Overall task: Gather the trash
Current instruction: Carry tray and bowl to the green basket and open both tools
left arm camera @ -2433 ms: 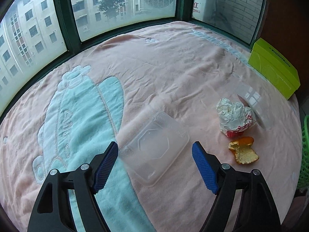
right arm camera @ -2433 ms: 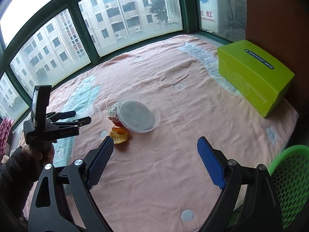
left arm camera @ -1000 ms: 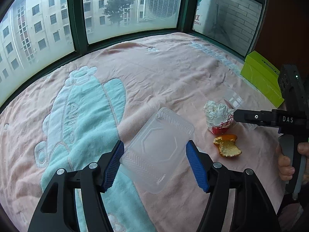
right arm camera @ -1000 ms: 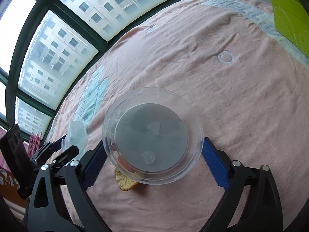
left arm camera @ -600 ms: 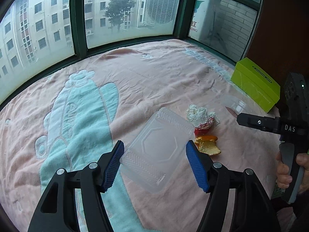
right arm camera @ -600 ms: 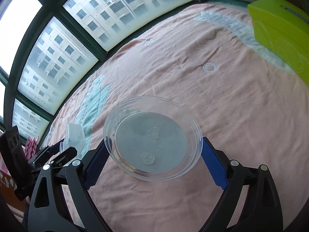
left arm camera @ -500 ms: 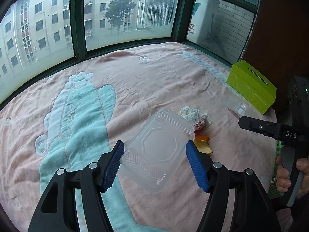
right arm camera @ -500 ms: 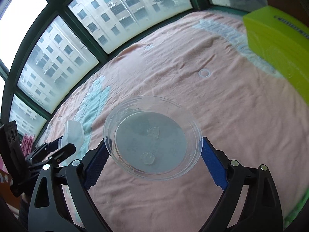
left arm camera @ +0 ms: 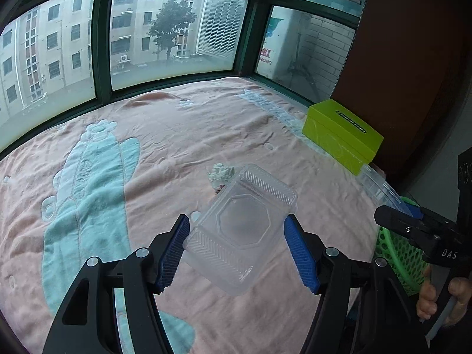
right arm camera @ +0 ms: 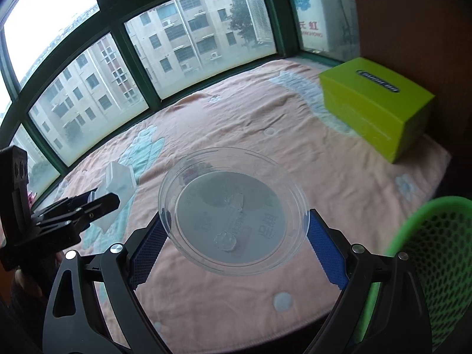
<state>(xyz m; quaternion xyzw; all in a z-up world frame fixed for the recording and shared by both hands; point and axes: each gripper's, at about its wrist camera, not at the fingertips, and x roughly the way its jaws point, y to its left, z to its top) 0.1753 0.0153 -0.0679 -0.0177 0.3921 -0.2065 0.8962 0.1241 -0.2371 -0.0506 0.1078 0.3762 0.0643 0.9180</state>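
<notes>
My left gripper (left arm camera: pixel 236 250) is shut on a clear rectangular plastic lid (left arm camera: pixel 240 227), held above the pink blanket (left arm camera: pixel 165 135). My right gripper (right arm camera: pixel 234 242) is shut on a clear round plastic lid (right arm camera: pixel 233 215), also lifted off the blanket. A crumpled white wad (left arm camera: pixel 219 174) lies on the blanket, partly hidden behind the rectangular lid. A green mesh basket (right arm camera: pixel 436 262) stands at the lower right, beside the blanket's edge. In the left wrist view the right gripper (left arm camera: pixel 392 206) with the round lid (left arm camera: pixel 374 183) hangs over that basket (left arm camera: pixel 395 250).
A lime-green box (left arm camera: pixel 342 135) sits on the blanket's far right by a brown wall. Green-framed windows (left arm camera: pixel 100 47) run along the far side. A person's hand (left arm camera: pixel 442 298) holds the right gripper's handle. The left gripper (right arm camera: pixel 76 209) shows at the right wrist view's left.
Both grippers have risen and swung right toward the green basket, carrying their lids. The wad and orange peel have slid behind the rectangular lid; the basket has come into both views.
</notes>
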